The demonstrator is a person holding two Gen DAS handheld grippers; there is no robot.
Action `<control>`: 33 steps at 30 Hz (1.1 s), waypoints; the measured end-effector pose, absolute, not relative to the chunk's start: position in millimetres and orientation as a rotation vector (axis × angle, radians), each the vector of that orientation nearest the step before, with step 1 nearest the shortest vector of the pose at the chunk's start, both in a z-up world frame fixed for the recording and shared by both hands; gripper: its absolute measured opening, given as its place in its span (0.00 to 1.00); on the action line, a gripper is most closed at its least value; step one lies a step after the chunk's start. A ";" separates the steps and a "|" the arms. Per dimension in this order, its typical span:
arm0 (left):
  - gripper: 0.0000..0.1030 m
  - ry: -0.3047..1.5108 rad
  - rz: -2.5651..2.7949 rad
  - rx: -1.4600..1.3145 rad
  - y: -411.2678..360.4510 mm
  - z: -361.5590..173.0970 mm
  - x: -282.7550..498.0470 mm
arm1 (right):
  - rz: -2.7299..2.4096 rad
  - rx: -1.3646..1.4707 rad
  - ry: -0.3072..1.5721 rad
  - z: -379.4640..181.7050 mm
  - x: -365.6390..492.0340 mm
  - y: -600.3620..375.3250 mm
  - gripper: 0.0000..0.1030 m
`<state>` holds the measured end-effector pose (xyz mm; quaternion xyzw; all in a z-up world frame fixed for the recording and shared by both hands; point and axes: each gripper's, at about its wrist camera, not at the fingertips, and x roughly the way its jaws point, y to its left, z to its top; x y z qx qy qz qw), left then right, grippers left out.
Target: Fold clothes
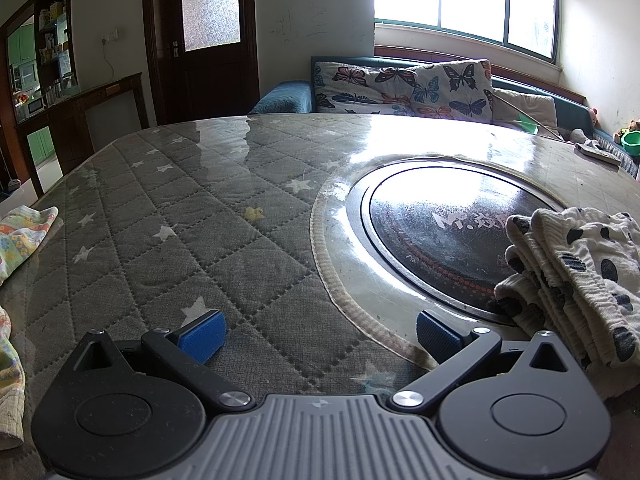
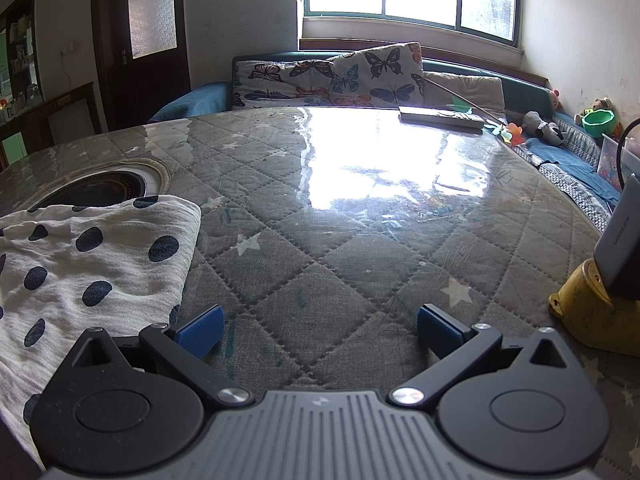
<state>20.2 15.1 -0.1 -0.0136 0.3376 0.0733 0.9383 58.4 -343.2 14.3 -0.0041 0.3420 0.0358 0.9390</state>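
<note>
On the quilted table (image 1: 168,216) both grippers are just hanging low over the surface with nothing in them. Left gripper (image 1: 320,332) has its jaws spread wide, blue pads (image 1: 202,336) well apart, only grey star-print cover between them. Same deal with the right gripper (image 2: 320,328), wide open over bare quilting.

Dotted cloth (image 2: 92,264), white with dark spots, lies flat at the left of the right camera's view, its near edge just beside that gripper's left pad. From the left camera it shows up as a folded stack (image 1: 572,276) on the right, partly over the round black hob (image 1: 452,232) set into the table.

Another colourful cloth (image 1: 24,236) lies at the far left edge. Yellow stand (image 2: 592,312) holding a grey charger (image 2: 620,252) is off to the right, and a remote (image 2: 440,118) lies at the far side by the sofa (image 2: 332,76).
</note>
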 end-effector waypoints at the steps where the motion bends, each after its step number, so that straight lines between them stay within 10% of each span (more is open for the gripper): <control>1: 1.00 0.690 0.150 -0.028 15.0 -0.2 20.2 | 0.073 -0.008 0.698 14.3 58.4 -343.3 1.00; 33: 1.00 0.690 0.148 -0.031 15.3 -2.5 20.1 | 0.071 -0.014 0.701 14.9 56.6 -341.9 1.00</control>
